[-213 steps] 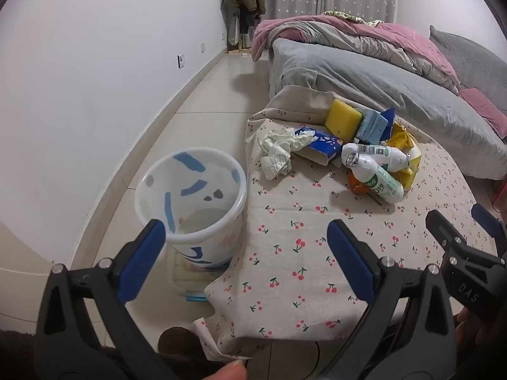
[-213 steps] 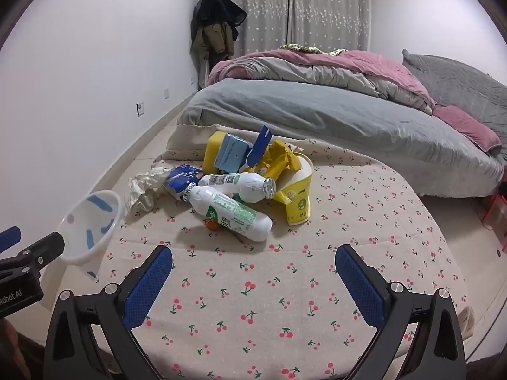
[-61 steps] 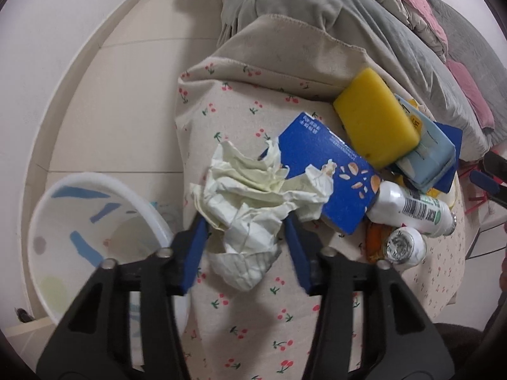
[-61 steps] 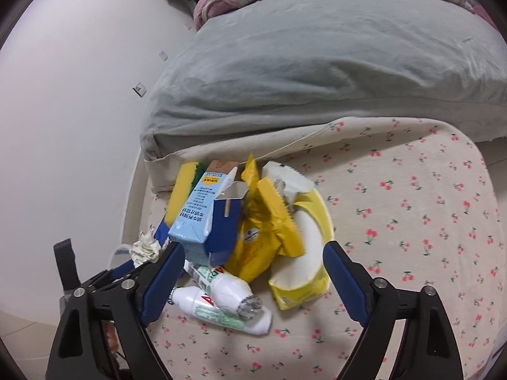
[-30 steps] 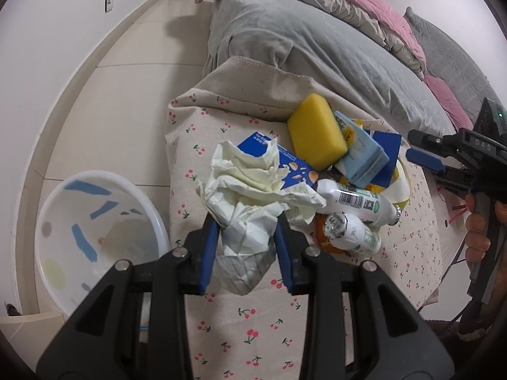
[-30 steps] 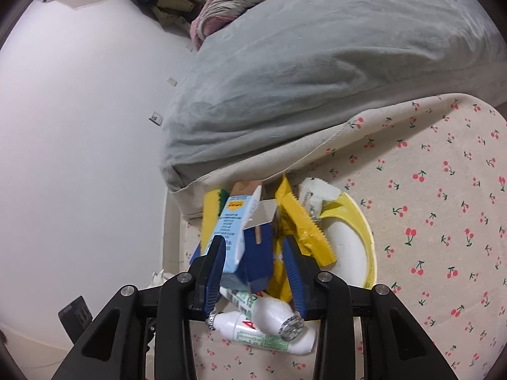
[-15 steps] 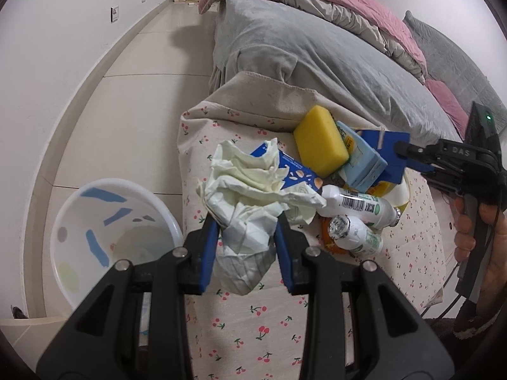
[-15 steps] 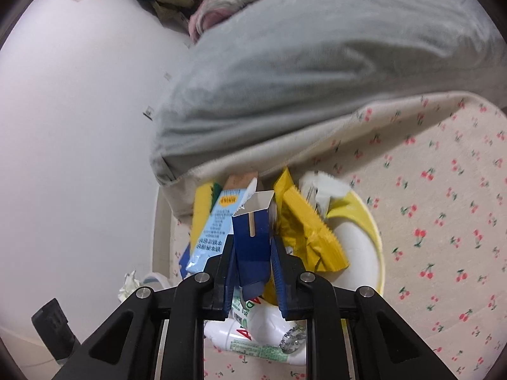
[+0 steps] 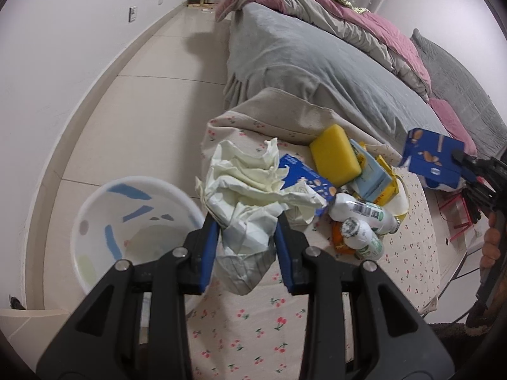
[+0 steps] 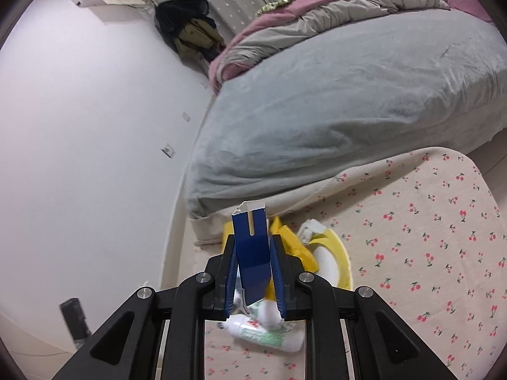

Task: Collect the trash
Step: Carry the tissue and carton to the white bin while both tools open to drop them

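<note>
My left gripper (image 9: 245, 250) is shut on a wad of crumpled white paper (image 9: 250, 196), held just above the table's left edge. A white bin with blue marks (image 9: 126, 231) stands on the floor to its lower left. My right gripper (image 10: 253, 280) is shut on a dark blue carton (image 10: 252, 247) lifted off the pile; the same carton (image 9: 432, 161) shows at the right of the left wrist view. On the cherry-print tablecloth (image 9: 269, 319) lie a yellow sponge (image 9: 334, 160), a flat blue box (image 9: 304, 180), a light blue carton (image 9: 369, 177) and two white bottles (image 9: 364, 221).
A bed with a grey cover (image 9: 317, 72) runs along the far side of the table. A yellow paper bowl (image 10: 332, 259) and yellow wrappers sit in the pile. The tiled floor (image 9: 142, 117) and a white wall lie left. A person's hand (image 9: 489, 247) holds the right tool.
The right gripper closed on the blue carton and raised it off the pile. The left gripper, still holding the paper wad, drew back a little from the pile.
</note>
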Demonstrator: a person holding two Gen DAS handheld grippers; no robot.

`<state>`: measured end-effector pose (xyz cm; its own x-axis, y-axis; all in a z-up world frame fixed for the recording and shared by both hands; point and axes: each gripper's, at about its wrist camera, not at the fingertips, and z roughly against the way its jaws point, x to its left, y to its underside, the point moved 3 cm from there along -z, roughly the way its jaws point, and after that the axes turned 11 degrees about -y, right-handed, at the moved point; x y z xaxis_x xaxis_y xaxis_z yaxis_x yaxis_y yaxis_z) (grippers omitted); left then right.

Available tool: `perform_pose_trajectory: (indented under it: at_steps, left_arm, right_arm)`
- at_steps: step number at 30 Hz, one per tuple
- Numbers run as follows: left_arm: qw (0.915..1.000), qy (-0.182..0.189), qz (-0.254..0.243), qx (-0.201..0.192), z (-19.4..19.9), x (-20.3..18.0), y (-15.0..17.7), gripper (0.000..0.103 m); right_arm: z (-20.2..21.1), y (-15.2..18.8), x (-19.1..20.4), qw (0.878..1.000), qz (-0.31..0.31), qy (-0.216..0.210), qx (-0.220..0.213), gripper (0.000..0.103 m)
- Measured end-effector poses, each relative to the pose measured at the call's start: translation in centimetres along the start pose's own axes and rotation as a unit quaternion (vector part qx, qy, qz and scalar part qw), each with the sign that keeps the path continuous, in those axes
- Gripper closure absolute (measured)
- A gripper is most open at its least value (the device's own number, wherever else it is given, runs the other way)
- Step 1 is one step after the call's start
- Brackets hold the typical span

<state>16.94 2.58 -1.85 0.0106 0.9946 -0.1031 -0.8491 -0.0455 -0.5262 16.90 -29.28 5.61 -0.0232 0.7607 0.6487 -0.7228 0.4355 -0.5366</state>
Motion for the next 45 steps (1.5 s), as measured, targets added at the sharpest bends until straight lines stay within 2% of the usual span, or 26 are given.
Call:
perform_pose_trajectory:
  at_steps: [4, 10, 20, 25, 28, 29, 30, 38, 43, 44, 45]
  left_arm:
    - [0.9999, -0.010, 0.011, 0.000, 0.2, 1.9, 0.3, 0.067]
    - [0.9992, -0.028, 0.030, 0.007, 0.1, 5.0, 1.3, 0.067]
    - [0.9962, -0.063, 0.041, 0.044, -1.8, 9.4, 3.6, 0.066]
    - [0.9950, -0.067, 0.046, 0.058, -2.6, 10.7, 4.2, 0.066]
    - [0.9937, -0.077, 0.053, 0.060, -2.5, 11.4, 4.3, 0.046]
    - [0.9933, -0.082, 0.058, 0.058, -2.3, 11.7, 4.4, 0.035]
    - [0.9930, -0.086, 0.061, 0.053, -2.1, 11.9, 4.4, 0.028]
    - [0.9878, -0.122, 0.084, 0.048, -1.1, 14.1, 4.7, 0.020]
    - [0.9863, -0.129, 0.092, 0.045, -0.6, 14.4, 4.7, 0.016]
    - [0.9862, -0.130, 0.092, 0.043, -0.5, 14.4, 4.6, 0.013]
    - [0.9862, -0.131, 0.092, 0.041, -0.3, 14.3, 4.6, 0.010]
  right_arm:
    - [-0.8, 0.8, 1.9, 0.999, 0.009, -0.026, 0.015, 0.083]
    - [-4.3, 3.6, 5.6, 0.995, 0.038, -0.053, 0.070, 0.083]
    - [-11.6, 10.1, 12.1, 0.978, 0.097, -0.078, 0.166, 0.083]
    - [-14.7, 13.0, 13.8, 0.970, 0.114, -0.080, 0.198, 0.082]
    - [-16.1, 14.0, 14.2, 0.968, 0.114, -0.081, 0.210, 0.082]
    - [-16.4, 14.3, 14.3, 0.967, 0.113, -0.082, 0.213, 0.083]
    - [-16.7, 14.5, 14.4, 0.967, 0.113, -0.082, 0.215, 0.083]
    - [-19.3, 15.8, 14.7, 0.963, 0.109, -0.084, 0.230, 0.082]
    - [-20.4, 16.5, 15.0, 0.961, 0.115, -0.081, 0.238, 0.081]
    - [-20.3, 16.6, 15.0, 0.961, 0.114, -0.080, 0.238, 0.079]
    - [-20.4, 16.7, 15.0, 0.961, 0.114, -0.080, 0.240, 0.069]
